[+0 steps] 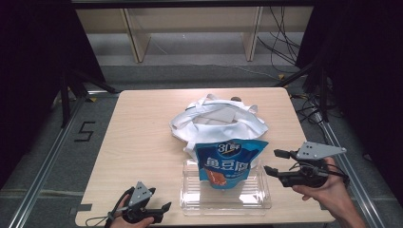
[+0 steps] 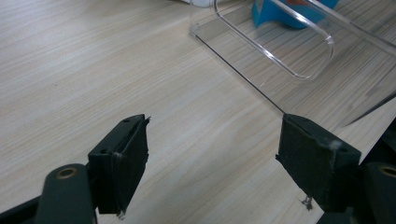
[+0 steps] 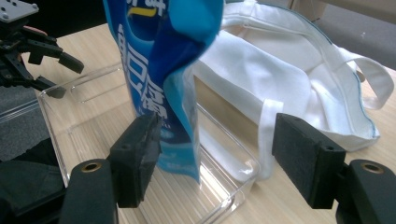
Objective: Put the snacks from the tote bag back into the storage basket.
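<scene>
blue pouch point(image 1: 229, 164) upright in clear tray point(image 1: 190, 197), apparently ungripped

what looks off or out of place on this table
The blue snack pouch stands in the clear tray but leans back against the crumpled white tote bag. Nothing spilled or damaged.

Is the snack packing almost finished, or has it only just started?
Looks barely started. The blue snack pouch stands in the clear tray, not in the white tote bag behind it. Both the left gripper and right gripper are open, holding nothing. Bagging it would be what's left.
</scene>
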`<action>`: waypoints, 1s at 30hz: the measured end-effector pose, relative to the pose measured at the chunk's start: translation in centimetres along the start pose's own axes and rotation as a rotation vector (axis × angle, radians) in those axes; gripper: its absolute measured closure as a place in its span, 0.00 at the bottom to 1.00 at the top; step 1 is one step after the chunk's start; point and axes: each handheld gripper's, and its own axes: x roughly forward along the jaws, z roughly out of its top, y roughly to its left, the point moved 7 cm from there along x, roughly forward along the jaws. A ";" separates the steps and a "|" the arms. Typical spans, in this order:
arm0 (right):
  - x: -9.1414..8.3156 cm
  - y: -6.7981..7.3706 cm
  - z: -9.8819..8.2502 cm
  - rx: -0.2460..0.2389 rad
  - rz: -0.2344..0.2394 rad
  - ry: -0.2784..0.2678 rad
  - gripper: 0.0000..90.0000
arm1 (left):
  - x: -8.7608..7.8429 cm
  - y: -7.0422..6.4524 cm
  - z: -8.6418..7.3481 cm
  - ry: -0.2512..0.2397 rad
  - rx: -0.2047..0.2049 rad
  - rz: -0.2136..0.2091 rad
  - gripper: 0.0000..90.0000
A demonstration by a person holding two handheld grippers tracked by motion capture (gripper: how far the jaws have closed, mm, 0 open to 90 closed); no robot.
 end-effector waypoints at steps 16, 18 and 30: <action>0.3 -0.5 -2.4 0.046 -0.017 0.029 0.36 | 0.2 0.0 0.0 -0.014 -0.024 0.011 0.26; 0.3 -0.5 -2.5 0.052 -0.023 0.029 0.36 | 0.0 0.0 0.0 -0.001 -0.014 0.003 0.26; 0.1 -0.7 -4.1 0.071 -0.045 0.035 0.35 | 0.1 -0.1 0.1 -0.020 -0.029 0.003 0.26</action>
